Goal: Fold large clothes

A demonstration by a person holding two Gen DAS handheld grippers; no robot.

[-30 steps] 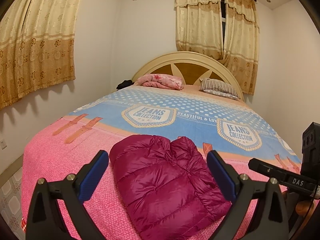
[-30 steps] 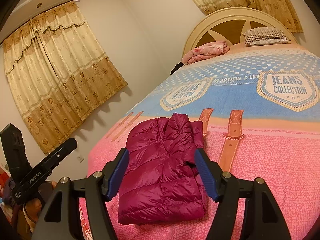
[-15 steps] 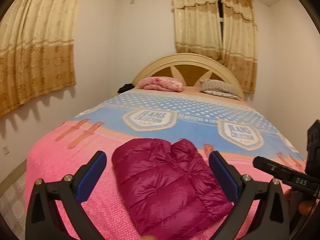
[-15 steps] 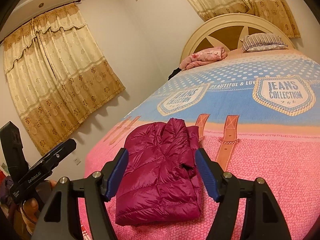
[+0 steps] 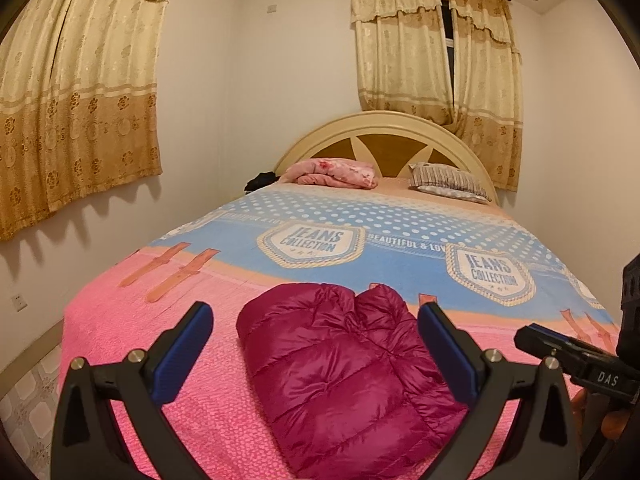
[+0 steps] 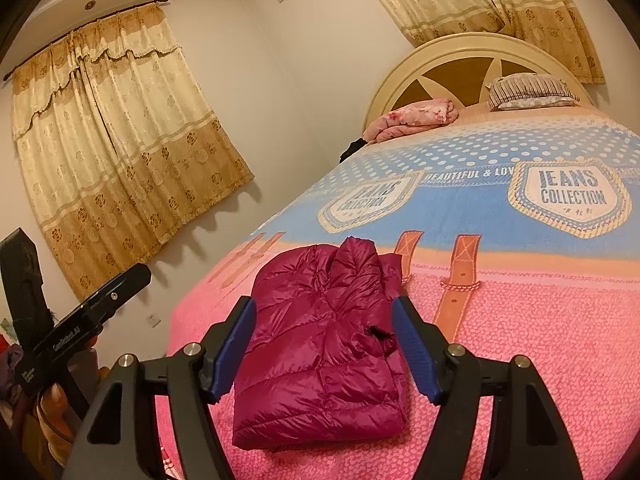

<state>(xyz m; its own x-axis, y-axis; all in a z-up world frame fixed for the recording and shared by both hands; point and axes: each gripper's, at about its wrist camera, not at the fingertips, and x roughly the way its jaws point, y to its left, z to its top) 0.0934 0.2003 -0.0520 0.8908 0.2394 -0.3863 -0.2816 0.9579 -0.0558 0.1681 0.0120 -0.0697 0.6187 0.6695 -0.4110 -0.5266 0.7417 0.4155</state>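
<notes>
Tongs from left to right: the left tongs [image 5: 316,344] and right tongs [image 6: 324,350] both hover released, grasping nothing, at the near end of the bed [image 5: 120,320]. A folded magenta puffer jacket [image 5: 344,364] lies just beyond them on the pink bedspread, its long axis running away toward the far headboard [image 5: 384,136]. Neither hand looks clearly nearer.

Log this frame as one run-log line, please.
jacket: folded, on pink bedspread | left gripper: open, empty | right gripper: open, empty | contact: none
</notes>
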